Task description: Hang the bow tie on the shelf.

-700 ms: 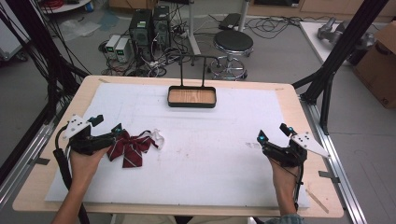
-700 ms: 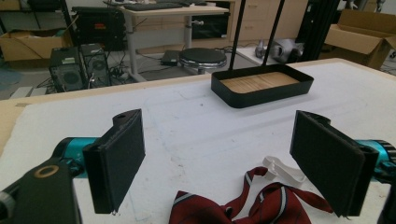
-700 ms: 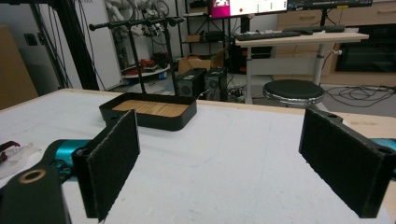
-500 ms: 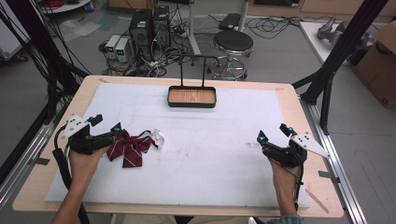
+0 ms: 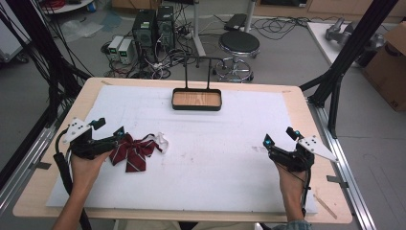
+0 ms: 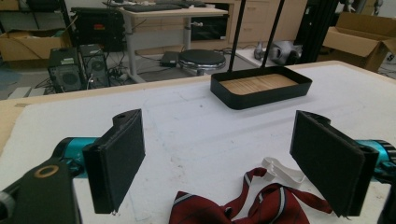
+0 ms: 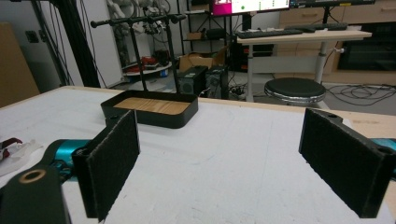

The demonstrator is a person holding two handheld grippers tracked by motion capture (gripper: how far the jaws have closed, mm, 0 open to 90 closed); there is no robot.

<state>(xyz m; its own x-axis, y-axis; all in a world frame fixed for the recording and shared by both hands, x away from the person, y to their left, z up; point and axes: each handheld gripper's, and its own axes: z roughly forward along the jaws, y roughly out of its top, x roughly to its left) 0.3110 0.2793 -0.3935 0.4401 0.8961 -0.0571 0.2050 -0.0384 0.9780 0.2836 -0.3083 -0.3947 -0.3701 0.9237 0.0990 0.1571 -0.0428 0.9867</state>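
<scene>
Bow tie: a dark red fabric bow tie with pale stripes and a white strap (image 5: 134, 152) lies flat on the white-covered surface (image 5: 215, 153), at its left side.
Direction: it sits just ahead of the left hand-held gripper (image 5: 112, 136), low between the jaws in the left gripper view (image 6: 243, 207).
Long axis: runs roughly left to right, strap end away from the hand.
Nearer hand: the left; the right hand-held gripper (image 5: 279, 135) is well apart.
Left hand-held gripper: jaws spread wide, holding nothing.
Right hand-held gripper: jaws wide apart, empty over bare surface.
Backdrop: a black metal tray with a wooden floor (image 5: 197, 99) at the far edge.
</scene>
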